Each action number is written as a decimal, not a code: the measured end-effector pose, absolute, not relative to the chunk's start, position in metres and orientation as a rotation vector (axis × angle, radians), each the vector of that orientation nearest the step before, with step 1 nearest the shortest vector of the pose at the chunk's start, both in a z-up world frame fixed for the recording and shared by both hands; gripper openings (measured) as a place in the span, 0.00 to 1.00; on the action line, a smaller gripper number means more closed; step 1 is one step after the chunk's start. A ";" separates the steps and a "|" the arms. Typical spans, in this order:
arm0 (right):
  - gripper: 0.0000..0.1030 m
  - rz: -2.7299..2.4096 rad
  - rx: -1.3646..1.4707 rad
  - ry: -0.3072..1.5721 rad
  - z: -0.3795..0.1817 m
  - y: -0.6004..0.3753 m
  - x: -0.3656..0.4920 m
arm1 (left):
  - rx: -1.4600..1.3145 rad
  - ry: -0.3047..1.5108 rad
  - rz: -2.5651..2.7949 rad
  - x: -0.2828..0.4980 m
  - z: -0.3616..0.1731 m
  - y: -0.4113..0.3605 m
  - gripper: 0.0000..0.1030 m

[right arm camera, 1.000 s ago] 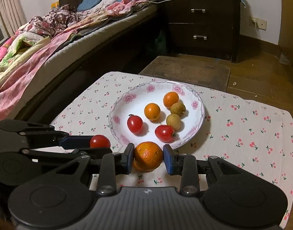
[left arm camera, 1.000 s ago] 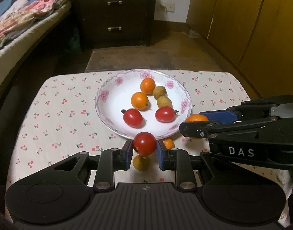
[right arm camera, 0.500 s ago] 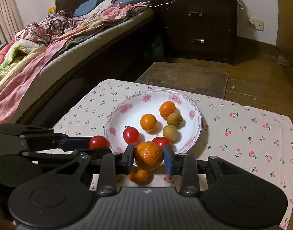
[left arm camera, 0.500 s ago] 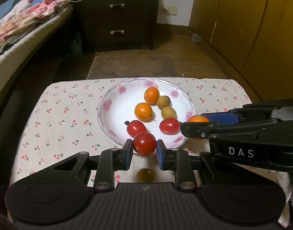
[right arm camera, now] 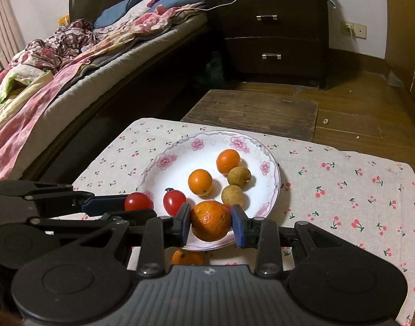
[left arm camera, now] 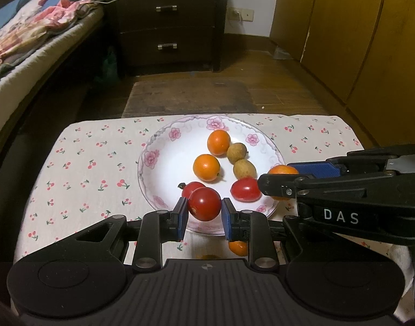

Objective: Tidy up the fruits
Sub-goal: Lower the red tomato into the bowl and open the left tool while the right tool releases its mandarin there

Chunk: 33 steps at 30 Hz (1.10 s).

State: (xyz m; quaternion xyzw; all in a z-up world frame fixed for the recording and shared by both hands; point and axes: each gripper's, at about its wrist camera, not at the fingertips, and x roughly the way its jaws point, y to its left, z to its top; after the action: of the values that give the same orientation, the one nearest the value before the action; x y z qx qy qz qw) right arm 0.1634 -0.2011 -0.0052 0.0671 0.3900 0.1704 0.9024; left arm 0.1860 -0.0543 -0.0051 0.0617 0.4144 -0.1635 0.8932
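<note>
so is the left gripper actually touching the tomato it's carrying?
Touching. In the left wrist view the left gripper has both blue jaws pressed against the sides of the cherry tomato, no gap visible, holding it above the plate near edge.

A glossy red cherry tomato (left arm camera: 204, 203) is pinched in the left claw (left arm camera: 203, 218) above the near rim of the floral plate (left arm camera: 153, 160), and a dimpled orange (right arm camera: 210, 220) is clamped in the right claw (right arm camera: 211, 228) over that same rim. On the plate lie two small oranges (left arm camera: 206, 167), two tan longans (left arm camera: 244, 169) and two red tomatoes (left arm camera: 245, 189). One more orange (right arm camera: 187, 258) sits on the bench just short of the plate.
</note>
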 end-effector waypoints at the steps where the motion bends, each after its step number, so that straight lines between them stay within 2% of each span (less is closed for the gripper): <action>1: 0.42 0.351 0.137 0.809 -0.006 -0.201 0.164 | 0.130 0.861 -0.337 0.186 -0.006 -0.055 0.31; 33: 0.42 0.341 0.130 0.868 -0.032 -0.197 0.189 | 0.129 0.912 -0.301 0.207 -0.032 -0.057 0.31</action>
State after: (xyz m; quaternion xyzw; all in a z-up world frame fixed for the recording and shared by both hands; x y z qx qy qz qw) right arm 0.1888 -0.1970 -0.0323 0.0625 0.4182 0.1641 0.8912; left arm 0.2065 -0.0568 -0.0323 0.0618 0.4384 -0.1445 0.8849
